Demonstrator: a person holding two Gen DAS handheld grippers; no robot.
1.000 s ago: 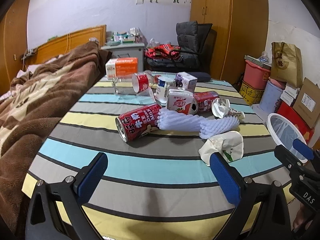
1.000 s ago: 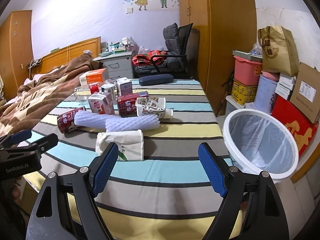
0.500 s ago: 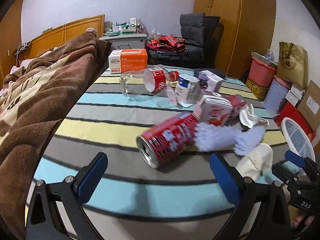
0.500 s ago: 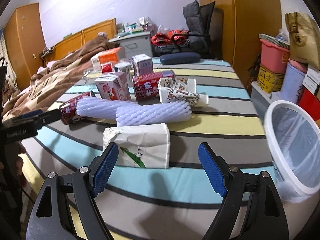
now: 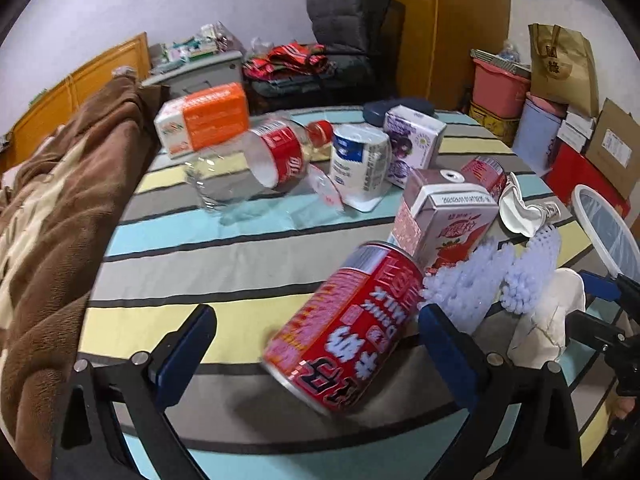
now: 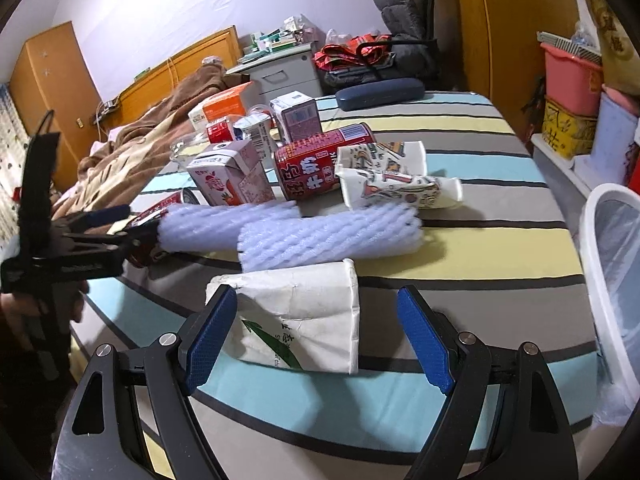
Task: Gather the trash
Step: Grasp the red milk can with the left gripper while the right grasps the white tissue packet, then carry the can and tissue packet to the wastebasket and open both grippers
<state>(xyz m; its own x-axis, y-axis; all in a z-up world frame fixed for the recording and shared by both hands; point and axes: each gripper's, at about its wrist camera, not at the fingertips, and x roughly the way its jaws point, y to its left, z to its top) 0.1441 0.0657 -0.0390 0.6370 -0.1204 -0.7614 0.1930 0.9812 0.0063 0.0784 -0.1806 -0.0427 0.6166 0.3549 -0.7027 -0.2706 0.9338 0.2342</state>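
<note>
Two grippers, each closing in on its own piece of trash on the striped desk.

The left gripper (image 5: 316,344) has jaws apart and just closing, the red can (image 5: 344,328) lying between them, long axis slanting away rightward. The right gripper (image 6: 316,336) stands wide around the white paper cup (image 6: 296,316) lying crosswise near the front edge, bin (image 6: 612,264) off the right edge.

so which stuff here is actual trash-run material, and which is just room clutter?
Job:
- red can between the closing left claw fingers
- flattened white cup at the open right claw
- foam sleeves
- strawberry carton
- printed cups
- clear bottle
- bin

Lying about:
- brown blanket
- glasses case
- chair
- pink tub
</note>
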